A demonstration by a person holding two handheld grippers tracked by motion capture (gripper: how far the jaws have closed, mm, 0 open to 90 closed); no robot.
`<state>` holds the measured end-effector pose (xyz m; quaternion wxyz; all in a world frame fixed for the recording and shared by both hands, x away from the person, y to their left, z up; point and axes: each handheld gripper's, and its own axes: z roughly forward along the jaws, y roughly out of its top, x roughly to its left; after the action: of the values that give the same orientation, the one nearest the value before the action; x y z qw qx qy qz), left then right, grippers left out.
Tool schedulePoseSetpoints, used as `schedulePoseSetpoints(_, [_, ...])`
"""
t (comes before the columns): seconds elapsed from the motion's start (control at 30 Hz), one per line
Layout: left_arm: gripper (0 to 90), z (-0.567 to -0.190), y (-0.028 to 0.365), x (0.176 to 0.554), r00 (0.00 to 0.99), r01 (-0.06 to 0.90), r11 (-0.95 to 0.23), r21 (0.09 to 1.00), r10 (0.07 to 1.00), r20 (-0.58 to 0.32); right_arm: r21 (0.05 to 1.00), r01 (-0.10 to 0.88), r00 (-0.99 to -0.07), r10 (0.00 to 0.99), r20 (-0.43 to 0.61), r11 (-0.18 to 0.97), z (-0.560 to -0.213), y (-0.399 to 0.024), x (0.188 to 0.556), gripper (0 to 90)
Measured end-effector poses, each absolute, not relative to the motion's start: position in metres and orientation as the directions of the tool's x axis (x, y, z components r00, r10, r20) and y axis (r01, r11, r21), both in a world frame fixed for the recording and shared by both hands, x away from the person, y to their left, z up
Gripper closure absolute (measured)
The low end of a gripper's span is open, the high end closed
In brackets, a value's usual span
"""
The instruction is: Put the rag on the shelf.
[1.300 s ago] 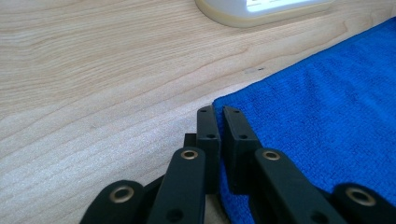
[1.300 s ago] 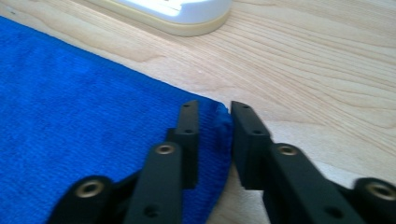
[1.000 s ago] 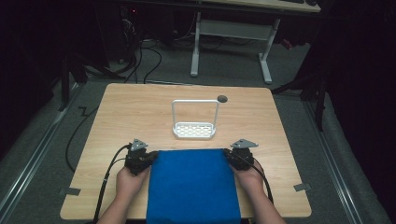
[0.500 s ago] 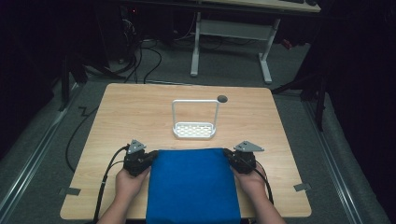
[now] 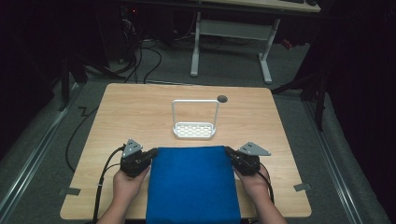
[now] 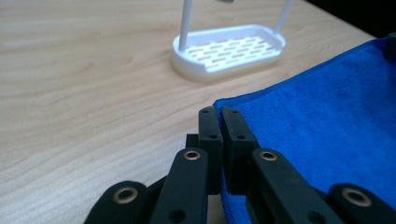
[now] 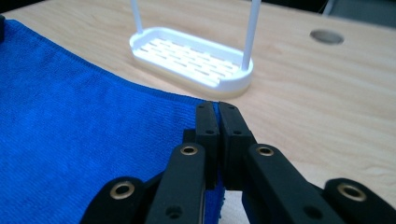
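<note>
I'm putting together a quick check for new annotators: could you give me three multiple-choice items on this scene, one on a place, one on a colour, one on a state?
1. Where does the white rack stand relative to the cloth?
A. On top of the cloth
B. On the table, beyond the cloth's far edge
C. On the floor

2. What colour is the cloth?
A. Red
B. Green
C. Blue

3. How do the left gripper and right gripper stand?
A. Each shut on a far corner of the cloth
B. Both wide open above the table
C. Both gripping the white rack

Answers:
1 B, the high view shows bare wood between rack and cloth.
2 C, it is plainly blue in every view.
3 A, in each gripper view the jaws meet on the cloth's corner.
</note>
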<state>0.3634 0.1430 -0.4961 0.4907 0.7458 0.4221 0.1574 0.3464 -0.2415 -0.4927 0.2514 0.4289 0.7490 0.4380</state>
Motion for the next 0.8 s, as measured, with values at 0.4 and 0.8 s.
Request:
schedulePoseSetpoints(0.4, [87.7,-0.474,0.144,0.354,0.614,0.412,-0.139,0.901,0.772,-0.162,0.923,0.33,-0.488,0.873,-0.013,0.199,-0.473,-0.244,0.335,88.3])
schedulePoseSetpoints(0.8, [87.8,-0.453,0.144,0.367,0.617,0.387,-0.098,0.917,0.766,-0.179,0.952,0.267,-0.482,0.876,-0.002,0.149,-0.445,-0.243,0.343,88.3])
